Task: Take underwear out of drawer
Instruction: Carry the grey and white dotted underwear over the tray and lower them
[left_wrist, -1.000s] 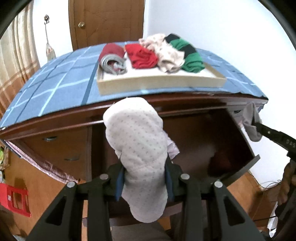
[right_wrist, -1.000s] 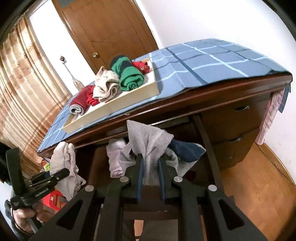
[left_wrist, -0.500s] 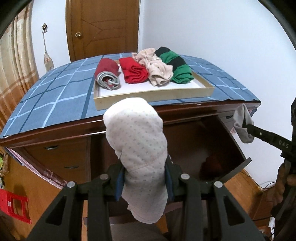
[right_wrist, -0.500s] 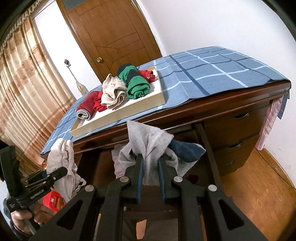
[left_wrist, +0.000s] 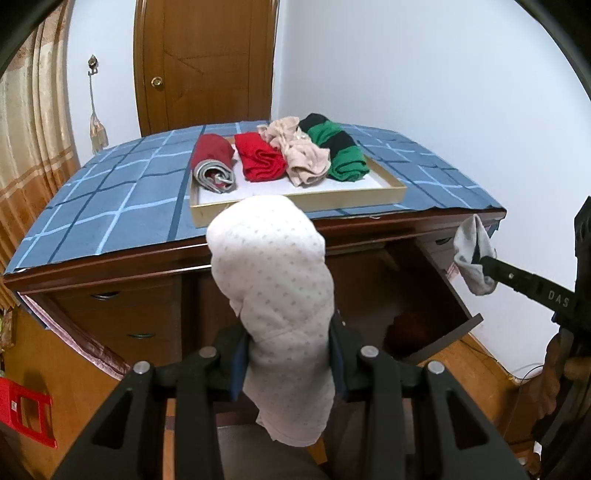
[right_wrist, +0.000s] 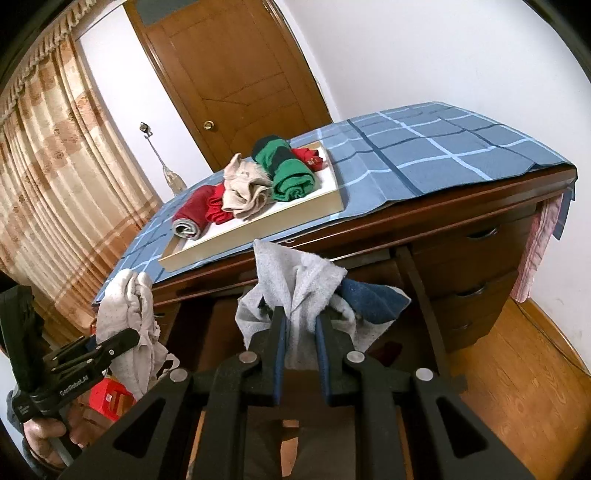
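My left gripper (left_wrist: 288, 354) is shut on a pale dotted underwear piece (left_wrist: 273, 291), which stands up between the fingers in front of the open drawer (left_wrist: 448, 338). In the right wrist view this left gripper (right_wrist: 123, 339) holds the same pale piece (right_wrist: 123, 314) at the lower left. My right gripper (right_wrist: 299, 332) is shut on grey-and-navy underwear (right_wrist: 295, 284) above the dark drawer opening. The left wrist view shows the right gripper (left_wrist: 484, 260) at the right edge with the grey piece (left_wrist: 469, 254). Both pieces hang clear of the drawer.
A wooden tray (left_wrist: 369, 195) with several rolled garments sits on the blue checked cloth (left_wrist: 110, 206) on the desk top. Closed side drawers (right_wrist: 476, 266) flank the opening. A door (right_wrist: 236, 74), a curtain (right_wrist: 55, 166), a red stool (left_wrist: 26, 410) and a wood floor (right_wrist: 517, 387) surround the desk.
Both grippers have risen and drawn back from the drawer with their pieces still held. The desk top and tray now show more from above.
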